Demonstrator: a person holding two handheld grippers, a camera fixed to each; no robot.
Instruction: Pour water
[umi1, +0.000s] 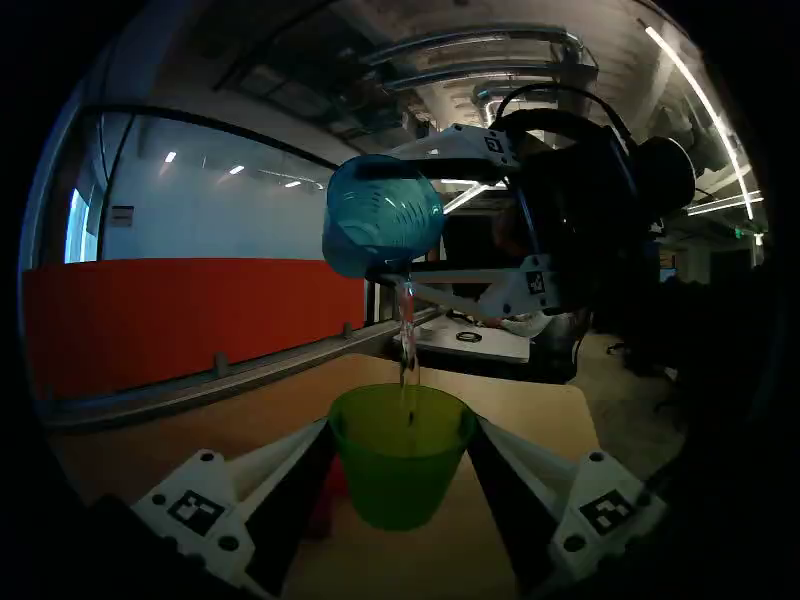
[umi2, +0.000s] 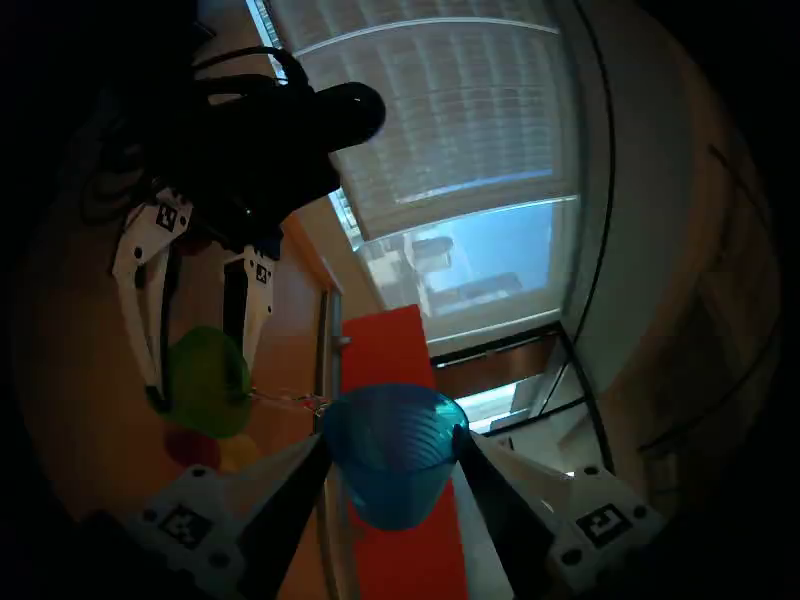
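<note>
In the left gripper view my left gripper (umi1: 402, 470) is shut on a green cup (umi1: 402, 462), held upright over the wooden table (umi1: 520, 400). Above it hangs a blue cup (umi1: 382, 215), tipped on its side between the right gripper's fingers (umi1: 470, 290). A thin stream of water (umi1: 406, 335) falls from the blue cup's rim into the green cup. In the right gripper view my right gripper (umi2: 393, 465) is shut on the blue cup (umi2: 392, 455), with its mouth turned toward the green cup (umi2: 207, 380), which the left gripper (umi2: 195, 390) holds.
A red object (umi1: 330, 495) lies on the table by the green cup, also seen as a red object (umi2: 192, 447) beside a yellow one (umi2: 240, 452). An orange wall panel (umi1: 190, 310) and a rail run along the table's left. Desks and chairs stand behind.
</note>
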